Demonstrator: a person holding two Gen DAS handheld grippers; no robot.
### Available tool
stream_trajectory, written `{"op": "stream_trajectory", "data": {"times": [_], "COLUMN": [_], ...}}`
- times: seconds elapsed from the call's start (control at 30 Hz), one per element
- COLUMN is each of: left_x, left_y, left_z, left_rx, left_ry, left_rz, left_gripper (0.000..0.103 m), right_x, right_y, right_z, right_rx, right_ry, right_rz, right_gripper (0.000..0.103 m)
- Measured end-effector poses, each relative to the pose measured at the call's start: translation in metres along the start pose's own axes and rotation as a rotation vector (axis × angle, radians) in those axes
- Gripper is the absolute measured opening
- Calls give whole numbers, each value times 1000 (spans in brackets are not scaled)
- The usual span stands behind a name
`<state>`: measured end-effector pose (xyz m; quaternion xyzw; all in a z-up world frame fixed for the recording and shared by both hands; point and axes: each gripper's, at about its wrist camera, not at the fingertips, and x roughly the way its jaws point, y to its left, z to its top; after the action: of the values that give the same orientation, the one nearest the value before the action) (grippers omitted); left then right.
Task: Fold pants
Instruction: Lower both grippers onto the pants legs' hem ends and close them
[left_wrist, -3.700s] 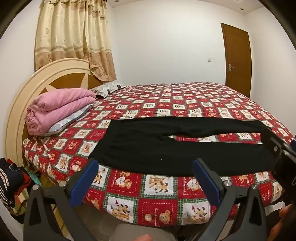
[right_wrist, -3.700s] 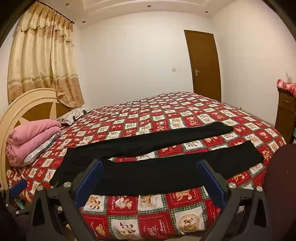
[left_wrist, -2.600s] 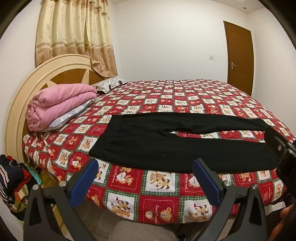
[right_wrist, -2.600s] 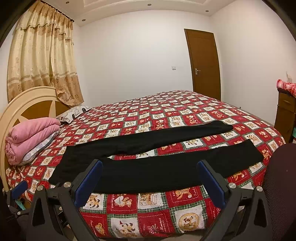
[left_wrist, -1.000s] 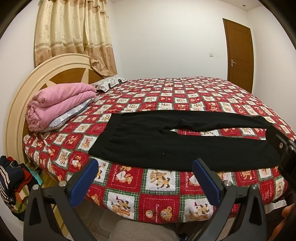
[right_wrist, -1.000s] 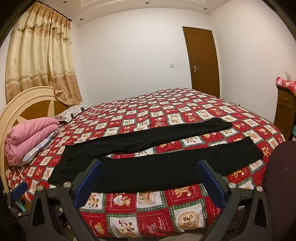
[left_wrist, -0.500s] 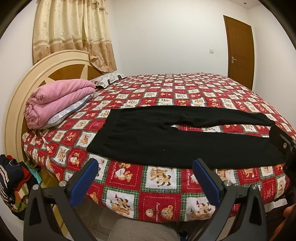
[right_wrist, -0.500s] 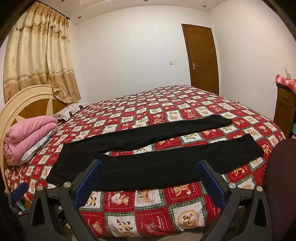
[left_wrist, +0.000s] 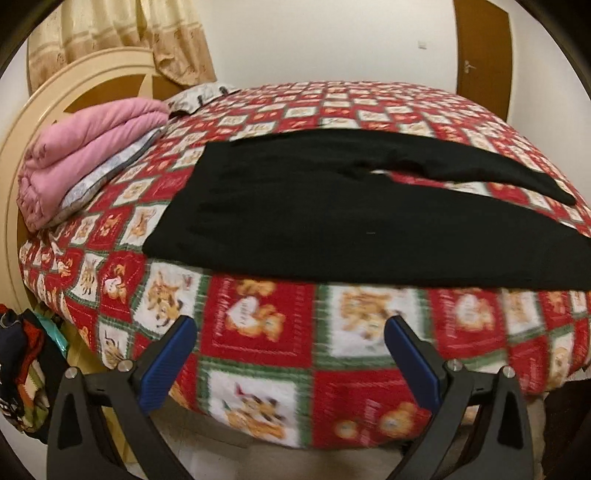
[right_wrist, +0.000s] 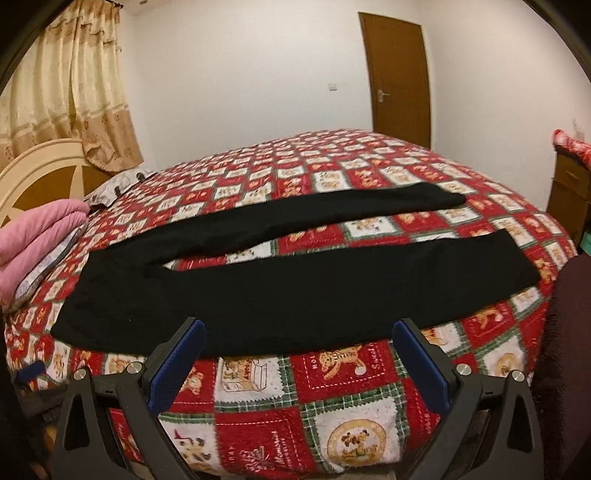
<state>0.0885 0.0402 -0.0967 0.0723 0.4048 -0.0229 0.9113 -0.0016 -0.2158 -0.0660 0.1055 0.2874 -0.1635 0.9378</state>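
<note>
Black pants (left_wrist: 332, 218) lie flat on the bed, waist at the left near the headboard, both legs running right and spread apart. They also show in the right wrist view (right_wrist: 295, 280). My left gripper (left_wrist: 291, 343) is open and empty, in front of the bed's near edge below the waist part. My right gripper (right_wrist: 299, 347) is open and empty, at the bed's near edge below the near leg.
The bed has a red teddy-bear quilt (left_wrist: 258, 332), (right_wrist: 332, 387). A folded pink blanket (left_wrist: 88, 147) lies by the cream headboard (left_wrist: 74, 81). A clothes pile (left_wrist: 18, 362) sits on the floor at left. A wooden cabinet (right_wrist: 569, 184) stands at right, a door (right_wrist: 399, 74) behind.
Both grippers have moved closer to the bed and the pants, which now fill more of each view. The left view is blurred by the motion. The jaws stay open.
</note>
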Motion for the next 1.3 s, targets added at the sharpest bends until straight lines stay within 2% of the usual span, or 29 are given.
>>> {"op": "stream_trajectory", "data": {"times": [0.07, 0.2, 0.33, 0.4, 0.5, 0.63, 0.73, 0.83, 0.9, 1.03, 1.1, 1.13, 1.17, 1.23, 1.27, 1.3], "left_x": [6, 19, 42, 60, 93, 148, 171, 188, 204, 233, 249, 255, 255, 255, 255, 254], "left_y": [9, 31, 58, 66, 77, 105, 113, 111, 113, 128, 135, 140, 143, 141, 139, 135], "left_z": [9, 44, 98, 123, 153, 188, 202, 213, 219, 219, 219, 217, 217, 217, 217, 217], "left_rx": [5, 12, 14, 47, 79, 9, -58, -62, -66, -124, -157, -195, -220, -217, -202, -181], "left_ry": [-15, -31, -44, -51, -22, 48, 80, 92, 112, 172, 210, 217, 200, 177, 170, 153], "left_rz": [23, 20, 15, 48, 90, 75, 16, 33, 49, 17, -14, -41, -49, -47, -44, -47], "left_gripper": [103, 103, 103, 103, 103, 103, 103, 103, 103, 103, 103, 103, 103, 103, 103, 98], "right_x": [7, 23, 41, 47, 58, 77, 95, 114, 123, 137, 145, 149, 155, 168, 176, 183], "right_y": [-1, 3, 6, 7, 17, 30, 40, 48, 53, 59, 63, 65, 68, 73, 73, 73], "right_z": [-2, 6, 29, 44, 66, 82, 84, 81, 81, 84, 91, 95, 102, 115, 123, 129], "right_rx": [-25, -105, -145, -148, -184, -210, -221, -234, -249, -279, -301, -314, -336, -383, -404, -415], "right_ry": [-3, 10, 27, 18, 5, 43, 95, 145, 162, 180, 187, 190, 193, 199, 196, 195], "right_rz": [12, 36, 53, 88, 127, 165, 184, 201, 205, 222, 230, 240, 252, 259, 254, 251], "right_gripper": [102, 102, 102, 102, 101, 95, 89, 87, 87, 86, 86, 83, 74, 67, 66, 66]}}
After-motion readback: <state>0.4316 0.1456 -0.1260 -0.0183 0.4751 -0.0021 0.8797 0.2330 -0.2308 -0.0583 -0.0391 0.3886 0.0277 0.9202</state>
